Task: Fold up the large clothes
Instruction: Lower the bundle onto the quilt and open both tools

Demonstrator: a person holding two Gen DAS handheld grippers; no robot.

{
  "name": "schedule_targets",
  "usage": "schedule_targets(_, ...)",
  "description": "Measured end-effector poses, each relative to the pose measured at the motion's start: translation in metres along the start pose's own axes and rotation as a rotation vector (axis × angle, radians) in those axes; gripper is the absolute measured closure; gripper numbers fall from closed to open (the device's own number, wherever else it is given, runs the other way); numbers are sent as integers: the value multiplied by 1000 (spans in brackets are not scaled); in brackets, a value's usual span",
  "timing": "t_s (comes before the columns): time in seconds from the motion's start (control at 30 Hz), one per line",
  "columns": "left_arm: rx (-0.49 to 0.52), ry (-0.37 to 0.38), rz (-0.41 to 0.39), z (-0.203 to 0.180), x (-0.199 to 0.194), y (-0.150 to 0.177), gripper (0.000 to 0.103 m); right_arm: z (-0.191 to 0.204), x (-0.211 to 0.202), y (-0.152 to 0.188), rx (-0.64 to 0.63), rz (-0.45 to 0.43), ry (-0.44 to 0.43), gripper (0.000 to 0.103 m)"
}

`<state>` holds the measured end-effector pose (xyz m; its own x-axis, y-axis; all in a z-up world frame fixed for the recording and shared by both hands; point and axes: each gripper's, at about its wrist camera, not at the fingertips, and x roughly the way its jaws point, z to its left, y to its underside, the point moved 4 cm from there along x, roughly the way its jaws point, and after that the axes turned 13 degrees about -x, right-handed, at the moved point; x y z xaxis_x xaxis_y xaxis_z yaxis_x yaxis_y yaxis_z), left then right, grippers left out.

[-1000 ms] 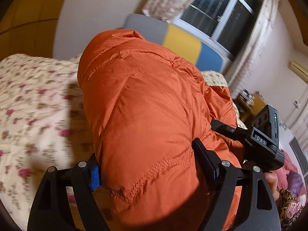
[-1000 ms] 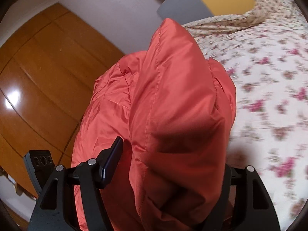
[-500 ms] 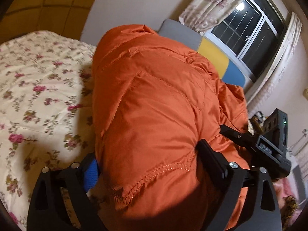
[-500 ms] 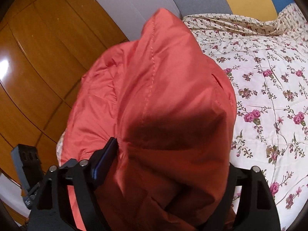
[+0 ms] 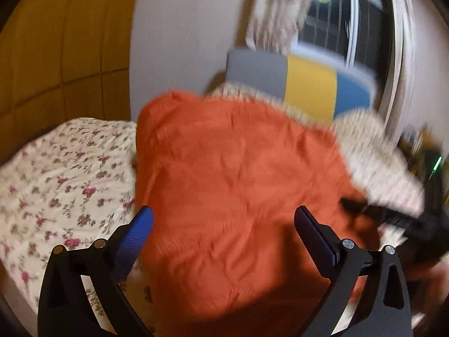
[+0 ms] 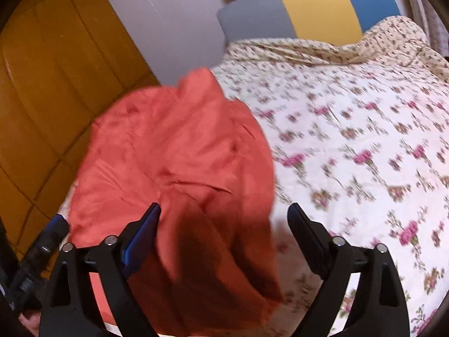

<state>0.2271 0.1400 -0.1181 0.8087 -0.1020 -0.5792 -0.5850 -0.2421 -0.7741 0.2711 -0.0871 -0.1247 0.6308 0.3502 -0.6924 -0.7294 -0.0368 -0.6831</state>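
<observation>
**Both Grippers Spread Over the Orange Jacket on the Bed**

Left gripper (image 5: 223,219): the two fingers stand wide apart and level, aimed forward and slightly downward at the bed. The blue pad (image 5: 134,238) of the left-side finger and the dark pad of the right-side finger are both bare. The orange padded jacket (image 5: 238,196) fills the space between and beyond the fingers; whether the fabric touches either pad cannot be determined, since the left wrist view is blurred.

Right gripper (image 6: 224,219): the fingers are likewise spread wide, clamping nothing. The jacket (image 6: 174,154) lies bunched on the floral bedspread (image 6: 350,140), under and ahead of the left-side finger. The right-side finger stands over bare bedspread, apart from the fabric.

Jacket position: on the near left part of the bed, its far edge pointing toward the grey, yellow and blue headboard (image 6: 308,8). A wooden wardrobe (image 6: 56,84) stands to the left. The opposite gripper appears at the lower left edge of the right wrist view, just beside the jacket.
</observation>
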Motion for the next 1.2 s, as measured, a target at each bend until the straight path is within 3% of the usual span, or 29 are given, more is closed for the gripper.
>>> schedule_targets(0.1, 49, -41, -11, -3, 8, 20, 3, -5, 7, 8, 1, 28, -5, 13)
schedule_targets(0.2, 47, -44, 37, -3, 3, 16, 3, -5, -5, 6, 20, 19, -14, 15)
schedule_targets(0.27, 36, -26, 59, -1, -1, 8, 3, -2, -27, -8, 5, -53, 16, 17)
schedule_targets(0.33, 26, -32, 30, 0, -7, -6, 3, 6, -48, -29, -13, -152, 10, 17)
schedule_targets(0.43, -6, -63, -31, 3, -7, -39, 3, 27, -48, -64, -100, -194, -7, 18)
schedule_targets(0.57, -47, -150, -62, 2, 22, -89, 3, 51, -6, -103, -187, -146, -24, 31)
schedule_targets(0.63, -50, -201, -46, 2, 42, -102, 3, 52, 21, -111, -209, -91, -10, 52)
schedule_targets(0.7, -39, -264, -7, 7, 70, -110, 3, 48, 45, -112, -205, -34, 23, 58)
schedule_targets(0.8, -15, -301, 60, 11, 102, -106, 3, 37, 73, -103, -190, -3, 25, 57)
schedule_targets(1.2, -89, -249, 92, 28, 140, -87, 3, 25, 115, -90, -166, -7, 3, 57)
